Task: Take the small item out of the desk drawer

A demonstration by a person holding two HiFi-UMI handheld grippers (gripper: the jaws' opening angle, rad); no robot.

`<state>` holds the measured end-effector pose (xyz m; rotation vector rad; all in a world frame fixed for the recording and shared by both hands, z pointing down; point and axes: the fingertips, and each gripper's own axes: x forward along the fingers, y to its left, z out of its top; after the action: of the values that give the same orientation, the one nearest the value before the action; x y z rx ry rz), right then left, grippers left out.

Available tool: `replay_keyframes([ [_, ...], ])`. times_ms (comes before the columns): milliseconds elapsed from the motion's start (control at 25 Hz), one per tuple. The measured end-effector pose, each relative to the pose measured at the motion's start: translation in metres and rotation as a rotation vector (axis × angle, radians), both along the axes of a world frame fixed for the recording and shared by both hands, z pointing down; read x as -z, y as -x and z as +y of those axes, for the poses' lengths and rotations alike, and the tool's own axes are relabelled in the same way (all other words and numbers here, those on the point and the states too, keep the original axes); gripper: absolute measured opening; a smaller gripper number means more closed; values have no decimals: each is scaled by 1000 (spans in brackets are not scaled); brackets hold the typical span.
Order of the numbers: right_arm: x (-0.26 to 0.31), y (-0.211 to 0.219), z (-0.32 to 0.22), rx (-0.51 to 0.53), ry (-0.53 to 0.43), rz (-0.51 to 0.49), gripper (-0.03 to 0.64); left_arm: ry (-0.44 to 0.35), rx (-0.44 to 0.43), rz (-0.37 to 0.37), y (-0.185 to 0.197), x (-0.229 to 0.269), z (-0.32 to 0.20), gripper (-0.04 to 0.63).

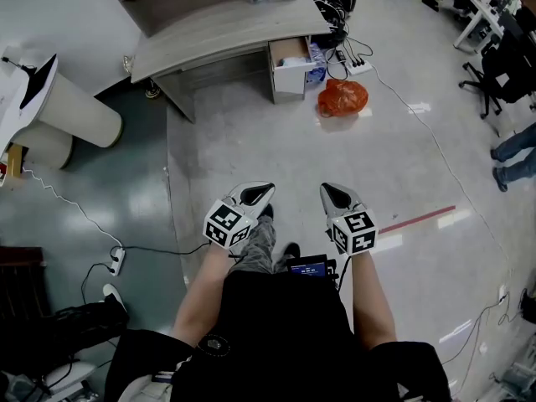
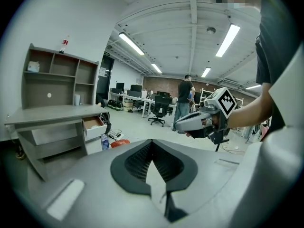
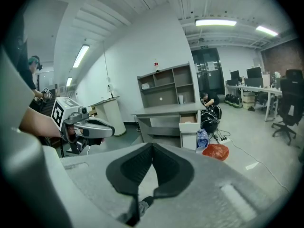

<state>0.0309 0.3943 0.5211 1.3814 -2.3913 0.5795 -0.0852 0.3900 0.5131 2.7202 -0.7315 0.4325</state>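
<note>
The grey desk (image 1: 209,40) stands far ahead across the floor, and its top drawer (image 1: 290,51) is pulled open. The same drawer shows in the left gripper view (image 2: 93,123) and the right gripper view (image 3: 189,119); what lies inside is too small to make out. My left gripper (image 1: 261,190) and right gripper (image 1: 327,191) are held side by side above the floor, well short of the desk, both pointing toward it. Each is shut with nothing between its jaws. The left gripper view shows its own closed tips (image 2: 152,143), the right gripper view likewise (image 3: 152,147).
An orange bag (image 1: 342,97) and a bottle (image 3: 202,139) sit on the floor beside the drawer, with a power strip and cables (image 1: 358,64). A white round pedestal (image 1: 75,107) stands left. Another power strip (image 1: 115,260) lies near my feet. Office chairs (image 1: 502,65) and a person (image 1: 512,153) are at right.
</note>
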Motion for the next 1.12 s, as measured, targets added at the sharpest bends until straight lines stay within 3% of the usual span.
replay_keyframes([
  [1120,11,32,-163,-83,23,73,2,7,-135,58,17,4,-174,2],
])
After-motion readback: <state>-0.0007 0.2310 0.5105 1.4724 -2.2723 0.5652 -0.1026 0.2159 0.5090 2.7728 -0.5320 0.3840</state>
